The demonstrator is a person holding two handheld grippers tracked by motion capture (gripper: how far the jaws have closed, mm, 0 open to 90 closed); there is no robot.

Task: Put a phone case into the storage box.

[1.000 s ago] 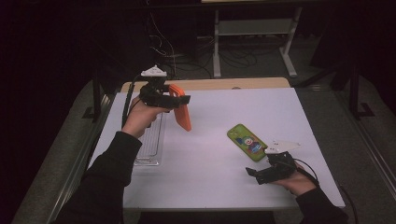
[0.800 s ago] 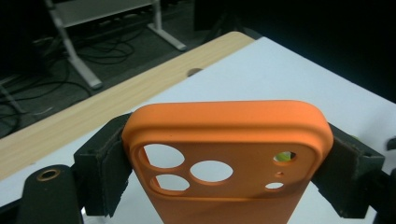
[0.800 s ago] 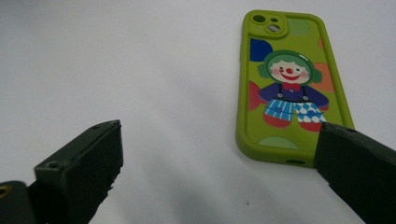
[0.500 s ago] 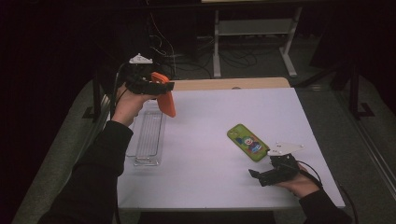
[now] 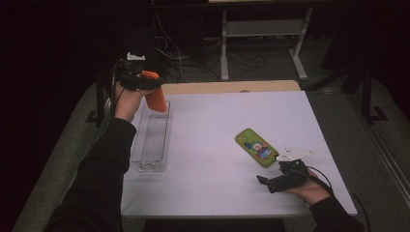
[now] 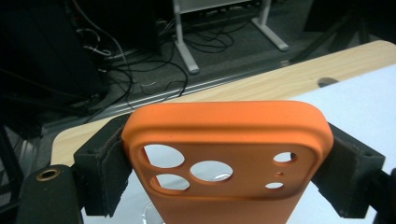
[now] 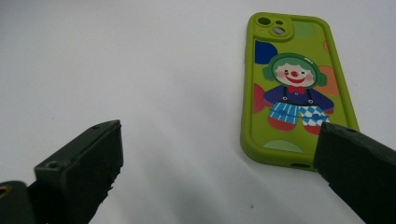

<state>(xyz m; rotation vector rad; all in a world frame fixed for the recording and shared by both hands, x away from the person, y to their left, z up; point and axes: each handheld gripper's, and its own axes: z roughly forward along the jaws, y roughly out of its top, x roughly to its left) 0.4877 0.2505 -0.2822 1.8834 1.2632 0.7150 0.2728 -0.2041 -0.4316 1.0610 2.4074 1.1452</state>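
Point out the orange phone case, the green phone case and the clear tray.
orange phone case [image 6: 224,140]: left gripper view, back face above the camera holes.
green phone case [image 7: 292,84]: right gripper view, clown print on its back.
clear tray [image 5: 152,137]: high view, ribbed floor.

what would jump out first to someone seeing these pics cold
The orange phone case stands out most, clamped by its side edges in the left hand-held gripper above the far end of a clear plastic tray at the table's left. Next is the green clown-print phone case, lying flat on the white tabletop just ahead of the open right hand-held gripper.
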